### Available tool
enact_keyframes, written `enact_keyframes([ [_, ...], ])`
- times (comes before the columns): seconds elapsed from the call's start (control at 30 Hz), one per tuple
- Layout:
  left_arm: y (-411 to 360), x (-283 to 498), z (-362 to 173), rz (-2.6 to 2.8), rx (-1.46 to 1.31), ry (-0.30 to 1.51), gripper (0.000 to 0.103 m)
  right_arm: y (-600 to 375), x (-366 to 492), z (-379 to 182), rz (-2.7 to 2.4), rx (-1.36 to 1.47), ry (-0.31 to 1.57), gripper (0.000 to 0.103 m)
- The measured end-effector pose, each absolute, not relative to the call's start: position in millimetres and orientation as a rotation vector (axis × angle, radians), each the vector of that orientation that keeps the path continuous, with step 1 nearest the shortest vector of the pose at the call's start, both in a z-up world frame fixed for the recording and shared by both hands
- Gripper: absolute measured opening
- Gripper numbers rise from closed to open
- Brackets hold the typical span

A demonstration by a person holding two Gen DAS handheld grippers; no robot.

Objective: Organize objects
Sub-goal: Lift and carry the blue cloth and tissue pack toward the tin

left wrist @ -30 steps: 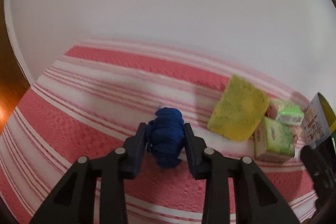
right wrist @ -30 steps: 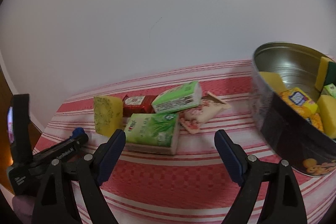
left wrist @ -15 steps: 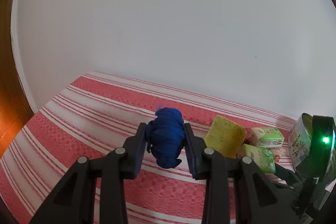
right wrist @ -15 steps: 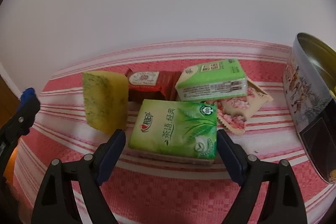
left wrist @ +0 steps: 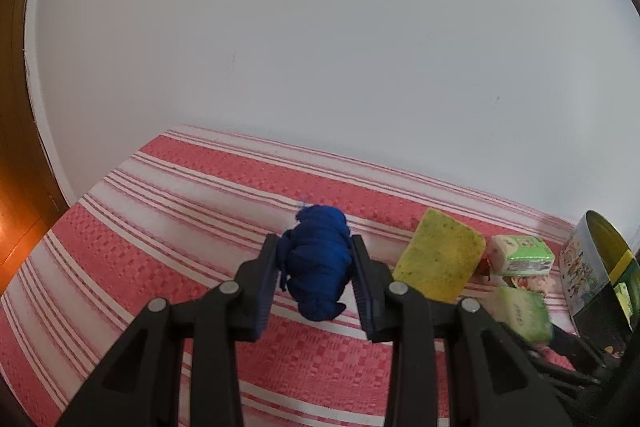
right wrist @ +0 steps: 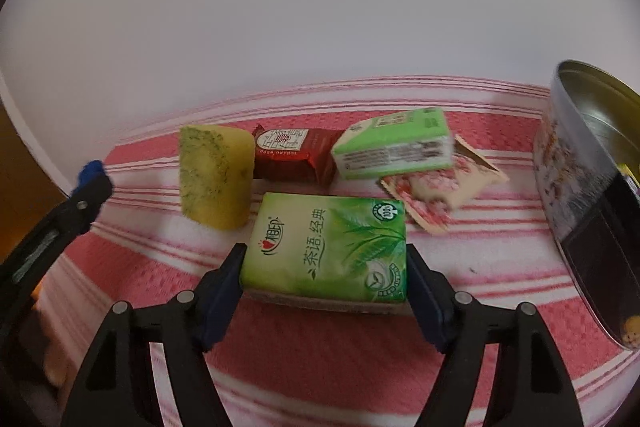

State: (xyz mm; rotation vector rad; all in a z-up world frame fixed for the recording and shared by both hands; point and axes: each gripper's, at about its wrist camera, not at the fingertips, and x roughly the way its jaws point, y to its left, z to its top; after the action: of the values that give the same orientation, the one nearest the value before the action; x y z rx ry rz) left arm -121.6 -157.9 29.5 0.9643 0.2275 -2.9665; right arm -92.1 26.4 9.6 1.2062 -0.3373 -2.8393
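Left wrist view: the left gripper point(left wrist: 316, 281) is pinching a bundle of blue cloth point(left wrist: 318, 273) between nearly closed jaws, carrying it above the striped tablecloth point(left wrist: 160, 227); the yellow sponge point(left wrist: 440, 259) and open tin point(left wrist: 592, 267) are lying off to the right.

Right wrist view: the right gripper point(right wrist: 324, 291) is straddling the green tissue pack point(right wrist: 326, 247), pads seemingly touching both edges, though whether the pack is leaving the cloth is unclear. This looks like the grasping step; next, each load probably needs lifting over the tin's rim.
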Motion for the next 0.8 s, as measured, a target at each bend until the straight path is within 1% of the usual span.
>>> enact_keyframes([
  [0.17, -154.2, -118.2, 28.1, -2.979, 0.942, 0.206, 0.034, 38.2, -62.2, 25.1, -2.875, 1.061, -0.339, 0.077],
  [0.43, -143.6, -110.3, 30.5, -3.027, 0.865, 0.164, 0.034, 42.9, -25.1, 51.6, -3.011, 0.820, -0.175, 0.077],
  [0.6, -134.9, -104.3, 31.1, -3.052, 0.821, 0.132, 0.034, 48.9, -11.1, 62.6, -3.011, 0.735, -0.193, 0.077],
  [0.8, -129.2, -98.3, 32.7, -3.040, 0.790, 0.134, 0.034, 50.6, 6.2, 69.9, -3.037, 0.713, -0.203, 0.077],
])
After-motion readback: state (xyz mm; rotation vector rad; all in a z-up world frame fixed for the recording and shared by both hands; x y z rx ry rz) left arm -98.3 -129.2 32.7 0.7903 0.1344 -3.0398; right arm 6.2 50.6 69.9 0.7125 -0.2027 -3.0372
